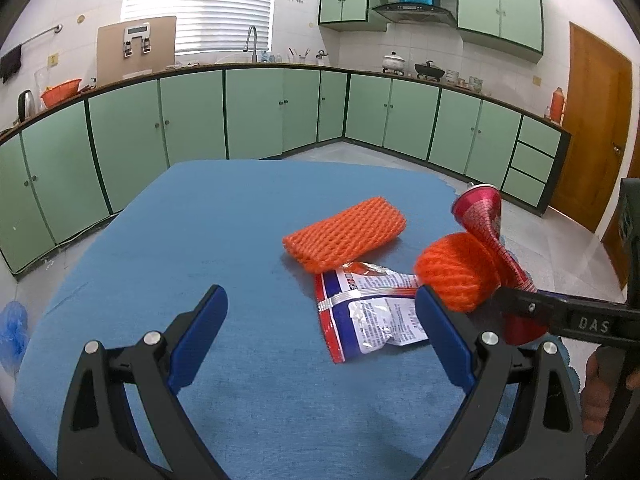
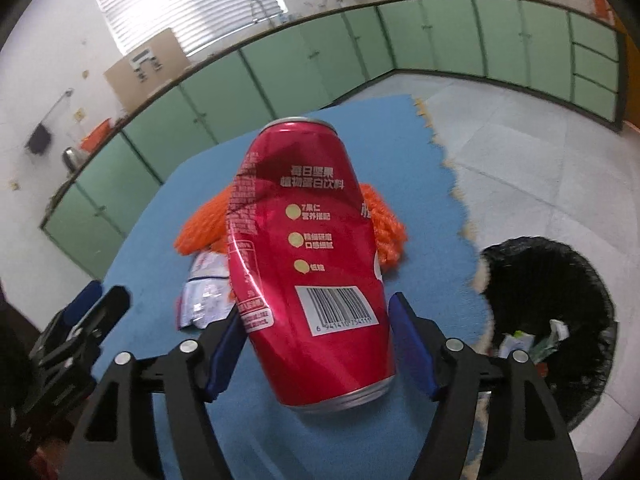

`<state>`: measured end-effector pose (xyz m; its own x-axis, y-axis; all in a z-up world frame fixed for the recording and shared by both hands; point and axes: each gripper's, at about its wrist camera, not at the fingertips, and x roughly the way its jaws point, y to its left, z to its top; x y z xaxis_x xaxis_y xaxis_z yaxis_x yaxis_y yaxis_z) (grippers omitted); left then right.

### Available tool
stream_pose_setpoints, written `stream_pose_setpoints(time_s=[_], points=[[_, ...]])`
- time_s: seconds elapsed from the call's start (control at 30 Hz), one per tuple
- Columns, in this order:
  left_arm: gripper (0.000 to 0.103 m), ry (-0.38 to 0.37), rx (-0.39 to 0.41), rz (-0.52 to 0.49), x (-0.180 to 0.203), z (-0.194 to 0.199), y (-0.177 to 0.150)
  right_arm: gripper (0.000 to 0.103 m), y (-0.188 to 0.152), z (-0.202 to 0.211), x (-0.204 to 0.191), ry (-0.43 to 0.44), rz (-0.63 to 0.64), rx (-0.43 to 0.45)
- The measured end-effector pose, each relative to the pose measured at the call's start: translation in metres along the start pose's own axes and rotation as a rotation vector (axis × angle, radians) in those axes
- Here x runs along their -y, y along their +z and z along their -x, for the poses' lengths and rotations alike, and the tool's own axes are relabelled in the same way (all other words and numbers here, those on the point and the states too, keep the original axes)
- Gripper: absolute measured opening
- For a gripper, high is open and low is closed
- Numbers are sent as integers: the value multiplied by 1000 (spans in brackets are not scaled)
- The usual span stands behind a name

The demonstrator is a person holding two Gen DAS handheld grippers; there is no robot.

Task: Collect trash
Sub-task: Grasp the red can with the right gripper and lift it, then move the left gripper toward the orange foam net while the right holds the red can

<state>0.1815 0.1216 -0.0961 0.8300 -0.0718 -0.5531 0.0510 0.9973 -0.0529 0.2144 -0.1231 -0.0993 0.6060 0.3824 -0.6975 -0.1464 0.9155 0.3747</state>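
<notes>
A home kitchen: green cabinets (image 1: 256, 112) line the walls, with a sink faucet (image 1: 251, 42), range hood (image 1: 412, 10), and what looks like cookware (image 1: 394, 62) on the counter.

You are in a kitchen with green cupboards (image 1: 256, 114) all along the white tiled walls (image 1: 416, 46). Bright light comes through the window blinds (image 1: 200, 4) — a tap (image 1: 251, 42) stands below. The floor (image 2: 520, 152) is pale tile, and a brown door (image 1: 596, 124) is on the right.
</notes>
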Motion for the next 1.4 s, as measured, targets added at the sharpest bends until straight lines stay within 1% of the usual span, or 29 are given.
stream_pose_setpoints(time_s=[0.07, 0.13, 0.2, 0.27, 0.33, 0.37, 0.43, 0.5, 0.6, 0.67, 0.7, 0.77, 0.83, 0.9, 0.93, 0.97, 1.03, 1.13, 1.3, 1.4], points=[[92, 6, 2, 1, -2, 1, 1, 70, 0, 1, -5, 26, 27, -13], [92, 11, 2, 8, -3, 0, 1, 77, 0, 5, -10, 50, 52, -12], [92, 14, 0, 14, -5, -1, 1, 85, 1, 10, -12, 62, 58, 5], [92, 15, -1, 17, -6, 0, 1, 86, 4, 15, -11, 76, 49, 25], [92, 15, 0, 17, -6, 0, 0, 86, 7, 16, -6, 83, 32, 27], [92, 14, 1, 16, -7, 0, 0, 86, 8, 14, -2, 74, 19, 24], [92, 14, 0, 17, -7, 0, 0, 83, 10, 6, 1, 67, 14, 4], [92, 15, -1, 19, -7, 0, 0, 78, 10, -2, 4, 71, 2, -22], [92, 16, -1, 22, -7, -1, 0, 77, 7, -14, 8, 110, -30, -61], [92, 17, -3, 21, -8, -2, 0, 74, 5, -19, 7, 135, -37, -81], [92, 18, -5, 20, -8, -2, 0, 68, 3, -21, 4, 146, -34, -92], [92, 22, -6, 18, -9, -3, 0, 59, 1, -22, -2, 164, -11, -107], [92, 24, -9, 21, -9, -4, 1, 53, -1, -19, -9, 143, 31, -88], [92, 23, -11, 25, -10, -5, 0, 40, 0, -13, -15, 133, 63, -70], [92, 24, -12, 25, -10, -5, 0, 37, 1, -11, -17, 131, 68, -66], [92, 24, -13, 25, -9, -6, 2, 32, 2, -8, -19, 129, 73, -61], [92, 23, -12, 26, -9, -6, 2, 26, 3, -4, -23, 140, 89, -59], [92, 21, -9, 25, -11, -7, 3, 25, 2, -1, -29, 126, 117, -62], [92, 21, -6, 26, -14, -5, 2, 23, 2, 0, -35, 115, 128, -51], [92, 18, 0, 29, -12, -3, 4, 22, -1, 8, -40, 108, 135, -71]])
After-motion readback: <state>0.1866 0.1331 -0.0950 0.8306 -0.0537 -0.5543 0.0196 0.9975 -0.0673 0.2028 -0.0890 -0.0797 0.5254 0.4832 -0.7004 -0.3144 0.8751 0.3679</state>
